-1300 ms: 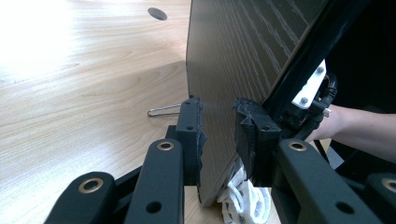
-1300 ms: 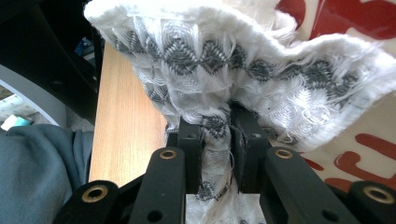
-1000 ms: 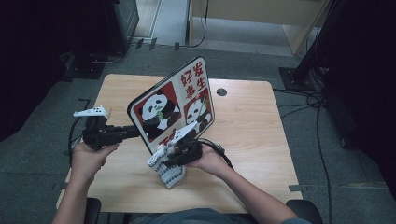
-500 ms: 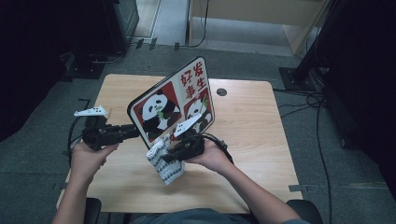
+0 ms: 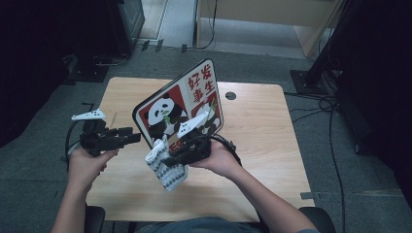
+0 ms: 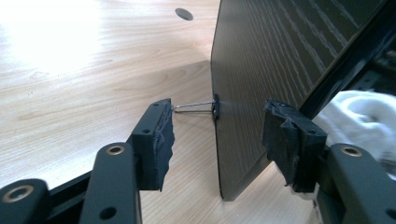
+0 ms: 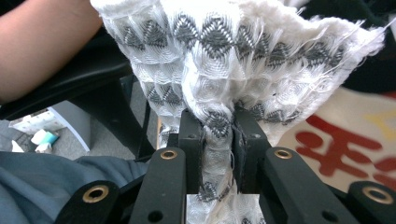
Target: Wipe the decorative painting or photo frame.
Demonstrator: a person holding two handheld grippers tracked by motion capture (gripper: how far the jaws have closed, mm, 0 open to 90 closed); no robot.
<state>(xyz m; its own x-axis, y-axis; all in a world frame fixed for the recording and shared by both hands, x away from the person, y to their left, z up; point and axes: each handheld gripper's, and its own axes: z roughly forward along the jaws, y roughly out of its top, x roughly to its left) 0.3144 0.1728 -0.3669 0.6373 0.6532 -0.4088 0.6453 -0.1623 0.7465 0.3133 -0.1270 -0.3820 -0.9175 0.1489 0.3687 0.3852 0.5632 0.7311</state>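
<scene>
Seen from the high view, a board [image 5: 180, 109] printed with 2 pandas and red-and-white panels stands tilted over the middle of the table [image 5: 262, 131], its long axis running from lower left to upper right and its picture side facing the person. The left gripper [image 5: 127, 137] lies level at the board's lower left edge, pointing right; its jaws have just been opening, and they stand apart. The right gripper [image 5: 167, 159] sits in front of the board's lower edge, clamped on a cloth [image 5: 165, 170], a white weave with grey patterning that hangs down in a bunch over the table's near half. In the left gripper view, the board [image 6: 266, 60] shows its dark, wood-grained back, edge-on between the 2 pads [image 6: 161, 137] with a gap on either side, its lower corner near the tabletop; a thin metal wire juts from its edge toward the left pad, and a bit of the cloth [image 6: 359, 112] shows beyond. In the right gripper view, the pads [image 7: 194, 140] squeeze a narrow fold of the cloth [image 7: 233, 51], which fans out wide above them in rows of grey zigzags with frayed edges, the board's red print [image 7: 345, 140] behind at right.
</scene>
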